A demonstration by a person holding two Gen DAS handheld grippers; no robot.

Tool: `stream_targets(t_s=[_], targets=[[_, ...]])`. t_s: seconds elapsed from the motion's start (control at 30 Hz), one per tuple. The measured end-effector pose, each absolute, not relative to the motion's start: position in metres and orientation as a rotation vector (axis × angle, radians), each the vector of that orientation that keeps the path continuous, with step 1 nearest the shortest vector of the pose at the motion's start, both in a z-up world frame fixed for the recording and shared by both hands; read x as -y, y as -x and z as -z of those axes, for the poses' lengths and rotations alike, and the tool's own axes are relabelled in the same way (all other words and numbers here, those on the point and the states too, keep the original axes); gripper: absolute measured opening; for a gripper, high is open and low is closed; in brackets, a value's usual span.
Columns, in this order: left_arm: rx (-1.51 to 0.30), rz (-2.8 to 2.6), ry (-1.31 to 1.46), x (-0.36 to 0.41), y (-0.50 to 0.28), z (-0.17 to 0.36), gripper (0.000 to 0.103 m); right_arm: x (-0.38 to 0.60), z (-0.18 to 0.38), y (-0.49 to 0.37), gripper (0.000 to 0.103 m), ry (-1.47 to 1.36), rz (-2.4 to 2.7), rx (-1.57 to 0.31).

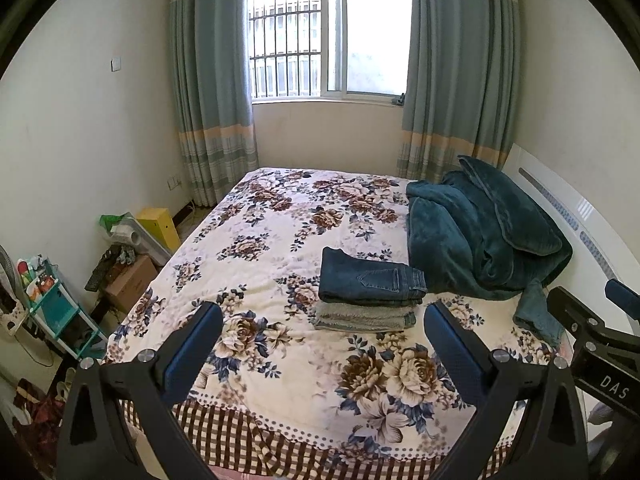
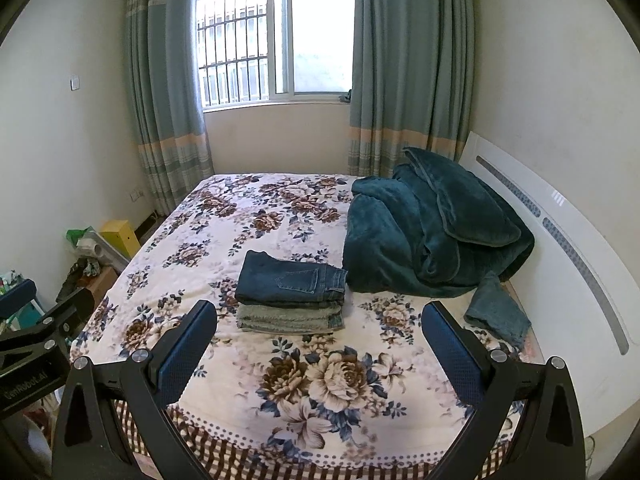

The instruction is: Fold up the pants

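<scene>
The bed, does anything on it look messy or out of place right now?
The folded jeans sit neatly on a folded grey garment. The teal blanket beside them is bunched in a heap against the headboard, one corner trailing loose. Both grippers are open and hold nothing.

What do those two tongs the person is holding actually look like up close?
Both are matte black frames. The left tongs and right tongs each have two angled fingers faced with dark blue textured pads and silver round bolts at the joints. White lettering marks the bodies: "DAS" on one, "GenRobot.AI" on the other.
</scene>
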State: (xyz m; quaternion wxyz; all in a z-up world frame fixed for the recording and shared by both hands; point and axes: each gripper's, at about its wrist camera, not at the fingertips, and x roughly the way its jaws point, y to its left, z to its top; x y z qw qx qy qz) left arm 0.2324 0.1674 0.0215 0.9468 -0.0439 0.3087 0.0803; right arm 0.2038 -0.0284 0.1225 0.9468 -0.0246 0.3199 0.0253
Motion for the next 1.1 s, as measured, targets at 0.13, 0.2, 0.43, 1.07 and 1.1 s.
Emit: stream_targets(t_s=[0.13, 0.2, 0.43, 1.07, 1.1], targets=[[-0.629, -0.161, 0.085, -0.168, -0.235, -0.024, 0.103, 0.028, -0.122, -0.202, 0.103, 0.047, -0.051, -0.651], [-0.626, -0.162, 0.085, -0.167, -0.235, -0.024, 0.103, 0.027, -0.122, -0.202, 0.103, 0.046, -0.053, -0.651], [-0.628, -0.16, 0.085, -0.168, -0.235, -0.025, 0.103, 0.027, -0.12, -0.199, 0.103, 0.042, -0.053, -0.652], [-0.618, -0.157, 0.081, -0.168, -0.233, -0.029, 0.103, 0.029, -0.115, -0.188, 0.103, 0.034, -0.049, -0.645], [-0.616, -0.157, 0.081, -0.169, -0.232, -0.03, 0.103, 0.028, -0.114, -0.188, 0.103, 0.034, -0.049, -0.643]])
